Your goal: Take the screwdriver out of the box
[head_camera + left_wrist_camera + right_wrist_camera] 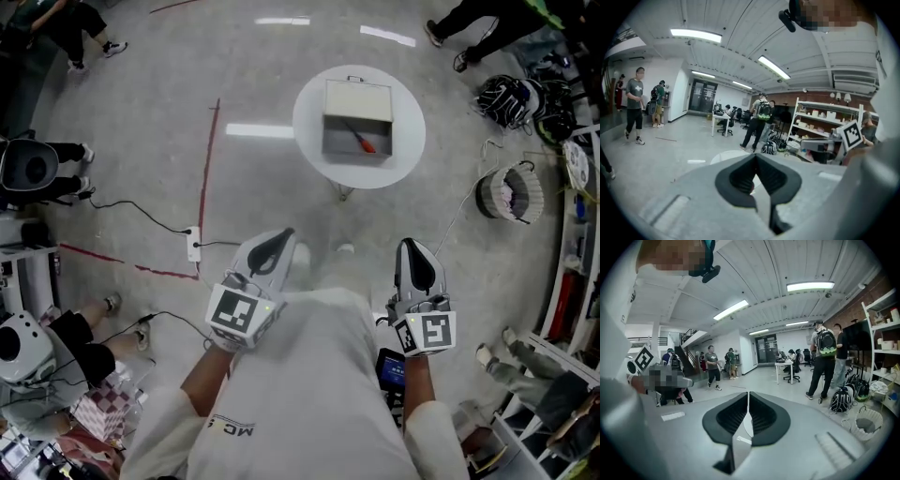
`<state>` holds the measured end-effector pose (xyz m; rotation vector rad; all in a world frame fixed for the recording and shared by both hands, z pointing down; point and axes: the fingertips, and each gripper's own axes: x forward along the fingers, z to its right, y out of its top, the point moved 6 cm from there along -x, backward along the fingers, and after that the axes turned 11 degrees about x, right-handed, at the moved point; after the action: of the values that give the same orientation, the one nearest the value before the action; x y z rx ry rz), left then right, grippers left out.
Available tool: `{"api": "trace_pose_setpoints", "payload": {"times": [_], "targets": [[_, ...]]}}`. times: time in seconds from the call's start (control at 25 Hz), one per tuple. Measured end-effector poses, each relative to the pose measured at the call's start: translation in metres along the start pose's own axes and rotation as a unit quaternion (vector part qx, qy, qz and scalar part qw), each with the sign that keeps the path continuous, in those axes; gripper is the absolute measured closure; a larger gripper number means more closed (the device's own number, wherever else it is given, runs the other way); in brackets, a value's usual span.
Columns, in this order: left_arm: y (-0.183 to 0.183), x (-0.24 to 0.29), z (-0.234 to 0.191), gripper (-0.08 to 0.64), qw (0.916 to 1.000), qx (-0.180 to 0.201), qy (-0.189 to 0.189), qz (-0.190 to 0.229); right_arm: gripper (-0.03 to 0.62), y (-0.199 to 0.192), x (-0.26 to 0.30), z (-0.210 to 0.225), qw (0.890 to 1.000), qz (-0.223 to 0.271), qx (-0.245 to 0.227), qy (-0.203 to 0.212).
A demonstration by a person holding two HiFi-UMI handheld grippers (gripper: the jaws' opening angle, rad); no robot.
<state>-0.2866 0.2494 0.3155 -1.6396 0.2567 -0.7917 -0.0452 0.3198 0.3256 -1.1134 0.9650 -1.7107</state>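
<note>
Lowest in the head view, the left gripper (281,236) and right gripper (411,247) point up-frame, well short of the round white table (309,131). On it stands the open grey metal box (357,101). The orange-handled screwdriver (362,141) lies inside, slanted from upper left to lower right with its handle lower right, so probably slightly nearer the right gripper.

Left gripper view: the jaws meet at the tips with nothing between them.

Right gripper view: the jaws are pressed together and empty, and the box is out of sight.

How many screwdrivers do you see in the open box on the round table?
1: the screwdriver lies in the box, right of its middle, on the round white table. The box walls may hide others.
</note>
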Motion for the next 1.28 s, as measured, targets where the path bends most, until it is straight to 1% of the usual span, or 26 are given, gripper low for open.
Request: {"api": "trace_pose_setpoints", "payload": {"times": [0.12,0.2,0.28,0.32,0.44,0.6,0.8,0.92,0.96,1.08,1.16,1.28], "targets": [[0.003,0.018,-0.016,0.560,1.0000,-0.007,-0.007,-0.001,0.594,0.005,0.022,0.007,1.000,-0.004,-0.002,-0.004],[0.005,0.035,-0.023,0.560,0.9999,-0.013,-0.009,0.002,0.594,0.011,0.036,0.020,1.000,0.011,0.001,-0.001],[0.011,0.054,-0.028,0.560,0.9999,-0.013,-0.011,0.003,0.598,0.019,0.048,0.032,0.999,0.038,0.001,0.018],[0.013,0.064,-0.030,0.560,0.9998,-0.013,-0.012,0.002,0.600,0.022,0.055,0.039,0.999,0.039,-0.007,0.029],[0.022,0.098,-0.033,0.560,0.9998,-0.016,-0.008,-0.008,0.600,0.030,0.083,0.065,0.998,0.009,-0.032,0.045],[0.046,0.153,-0.035,0.560,0.9998,-0.007,0.001,-0.018,0.600,0.046,0.119,0.113,0.998,-0.009,-0.041,0.055],[0.067,0.227,-0.026,0.560,0.9993,0.007,0.007,-0.037,0.592,0.058,0.160,0.174,0.993,-0.051,-0.062,0.089],[0.075,0.265,-0.029,0.560,0.9991,0.009,0.016,-0.039,0.584,0.057,0.187,0.203,0.989,-0.090,-0.053,0.102],[0.076,0.275,-0.032,0.560,0.9988,0.009,0.022,-0.043,0.581,0.056,0.197,0.209,0.988,-0.102,-0.050,0.108],[0.071,0.299,-0.043,0.560,0.9976,0.003,0.033,-0.061,0.532,0.048,0.230,0.221,0.982,-0.132,-0.057,0.124],[0.064,0.310,-0.052,0.560,0.9967,-0.004,0.037,-0.072,0.531,0.039,0.251,0.226,0.979,-0.149,-0.063,0.127],[0.054,0.324,-0.066,0.560,0.9955,-0.013,0.042,-0.085,0.531,0.026,0.280,0.234,0.976,-0.172,-0.058,0.125]]}}
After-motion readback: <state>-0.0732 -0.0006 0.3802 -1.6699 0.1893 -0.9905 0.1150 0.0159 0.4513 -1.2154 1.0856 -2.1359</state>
